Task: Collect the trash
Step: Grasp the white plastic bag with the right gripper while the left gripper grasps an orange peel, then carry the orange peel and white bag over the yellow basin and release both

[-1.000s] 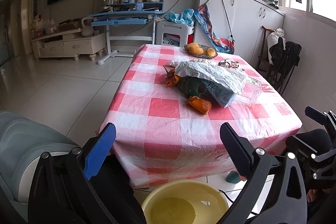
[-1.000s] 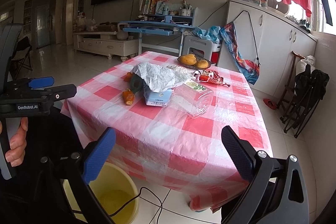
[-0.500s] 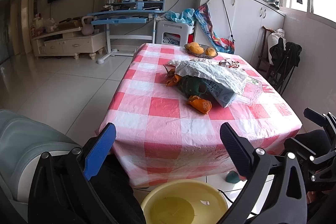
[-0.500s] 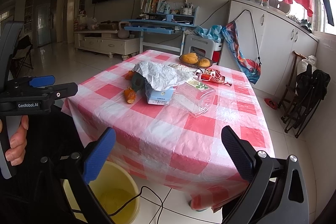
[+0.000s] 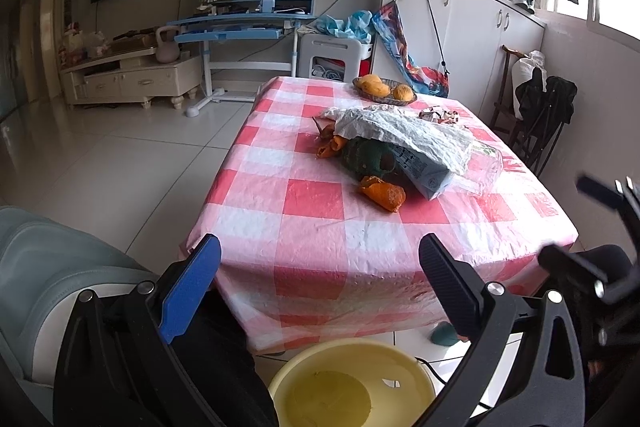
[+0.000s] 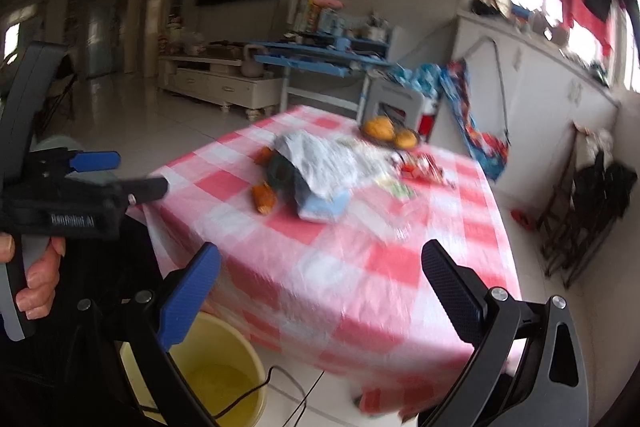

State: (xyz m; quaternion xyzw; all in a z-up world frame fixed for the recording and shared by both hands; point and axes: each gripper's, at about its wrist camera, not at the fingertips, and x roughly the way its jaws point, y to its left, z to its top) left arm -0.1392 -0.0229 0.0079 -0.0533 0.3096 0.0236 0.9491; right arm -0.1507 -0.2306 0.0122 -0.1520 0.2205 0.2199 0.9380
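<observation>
The trash lay heaped near the middle of the table (image 5: pixel 312 227), which wore a red-and-white checked cloth. On top was one crumpled white plastic bag (image 5: pixel 400 135), draped over one pale blue carton (image 5: pixel 424 175) whose long axis ran from the far left toward the near right, its end pointing at the table's near right corner. A dark green lump (image 5: pixel 368 159) sat beneath the bag. Orange peel pieces (image 5: pixel 382 193) numbered at least three: one large piece at the near side, lying crosswise, and two smaller ones at the far left. One clear plastic container (image 5: pixel 484 167) lay just right of the carton, and one red wrapper (image 5: pixel 438 115) lay beyond. A basket (image 5: pixel 384 91) at the far edge held three orange fruits. One yellow bucket (image 5: pixel 352 387) stood on the floor below the near edge. The left tool (image 5: pixel 320 279) and right tool (image 6: pixel 320 283) both hung short of the table, jaws spread wide and empty.
</observation>
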